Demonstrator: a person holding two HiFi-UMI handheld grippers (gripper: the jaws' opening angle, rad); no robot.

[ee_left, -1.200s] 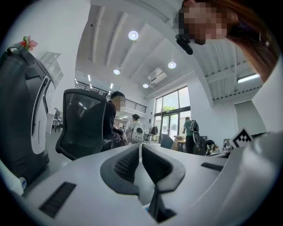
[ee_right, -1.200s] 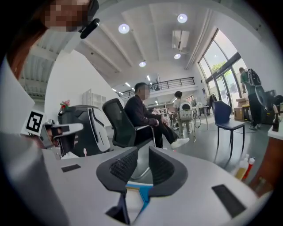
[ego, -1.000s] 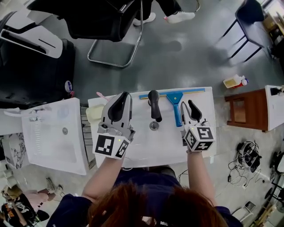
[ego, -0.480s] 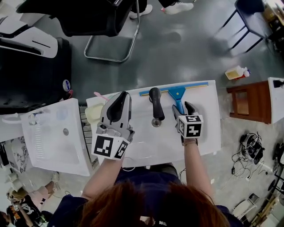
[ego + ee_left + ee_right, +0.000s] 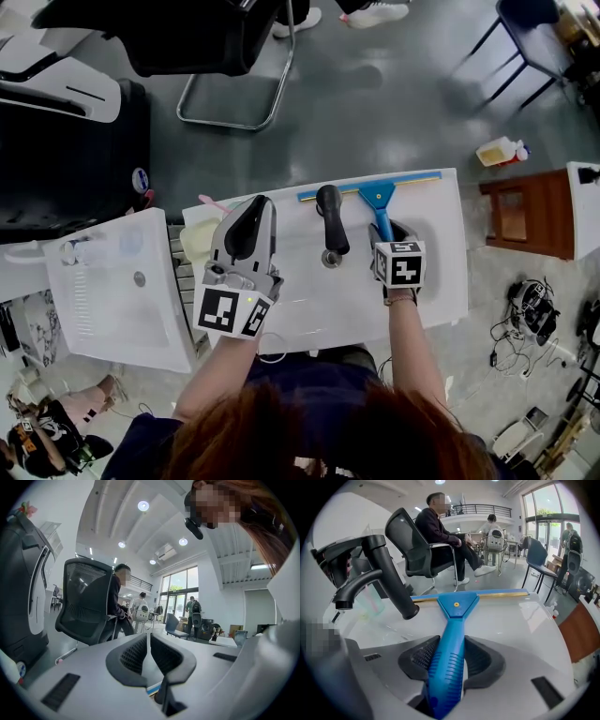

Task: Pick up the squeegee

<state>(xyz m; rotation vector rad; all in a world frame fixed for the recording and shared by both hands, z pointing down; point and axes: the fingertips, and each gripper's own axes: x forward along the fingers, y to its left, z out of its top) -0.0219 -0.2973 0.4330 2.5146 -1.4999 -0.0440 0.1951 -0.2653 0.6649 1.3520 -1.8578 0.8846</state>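
The blue squeegee (image 5: 379,199) lies on the white washbasin top (image 5: 436,272), its blade along the far edge and its handle (image 5: 449,658) pointing toward me. My right gripper (image 5: 387,232) points steeply down over the handle. Its jaws are closing, and in the right gripper view (image 5: 450,657) the handle fills the gap with a pad against each side. My left gripper (image 5: 253,223) hovers level over the left part of the basin, away from the squeegee. In the left gripper view (image 5: 148,641) its jaws stand shut with nothing between them.
A black faucet (image 5: 329,221) stands just left of the squeegee handle, also close in the right gripper view (image 5: 382,571). A second white basin (image 5: 112,281) lies at the left. A black office chair (image 5: 216,47) and a brown stool (image 5: 520,225) stand on the floor beyond.
My right gripper has dropped and tipped down onto the squeegee handle, so the handle now sits between its jaws. The left gripper has stayed where it was.
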